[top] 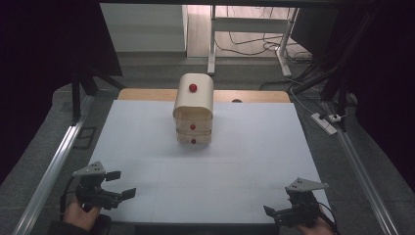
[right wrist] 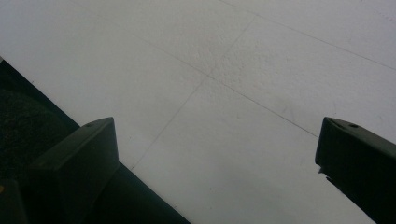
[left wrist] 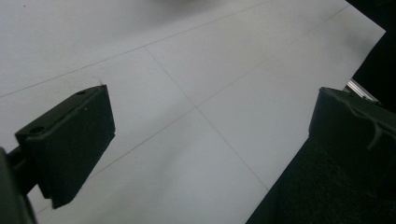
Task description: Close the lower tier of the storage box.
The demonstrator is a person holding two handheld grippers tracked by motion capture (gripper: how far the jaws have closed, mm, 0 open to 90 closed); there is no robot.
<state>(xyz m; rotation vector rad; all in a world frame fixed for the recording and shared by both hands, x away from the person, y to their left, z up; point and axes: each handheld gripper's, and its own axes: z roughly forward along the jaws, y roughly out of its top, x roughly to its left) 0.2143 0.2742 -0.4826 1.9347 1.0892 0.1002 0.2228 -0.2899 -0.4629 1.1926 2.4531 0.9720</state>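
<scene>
- Drawer cabinet (top: 193,108), small and beige with a rounded top, stands upright on the tabletop (top: 205,161), well ahead of both tongs and about midway between them from side to side.
- Three red knobs run down its front: the top knob (top: 193,87) on the tall upper part, the middle knob (top: 193,127) and the bottom knob (top: 193,141) on the two shallow drawers below; all fronts look flush and closed.
- Left tongs (top: 121,184) sit at the near left corner of the white sheet, held by the person's left hand (top: 80,214), their black tips pointing inward toward the right tongs; the jaws stand spread wide, with nothing between them.
- In the left gripper view the left tongs (left wrist: 210,140) frame only bare white sheet with thin crossing lines, and the sheet's dark edge runs under the jaw at the right.
- Right tongs (top: 275,211) sit at the near right corner, held by the person's right hand (top: 313,226), tips pointing inward toward the left tongs; these jaws are also spread apart and empty.
- In the right gripper view the right tongs (right wrist: 215,154) hover low over bare sheet, with the sheet's dark edge beneath the jaw at the left.
- Both tongs are well apart from the cabinet and from each other, touching nothing on the tabletop.
</scene>
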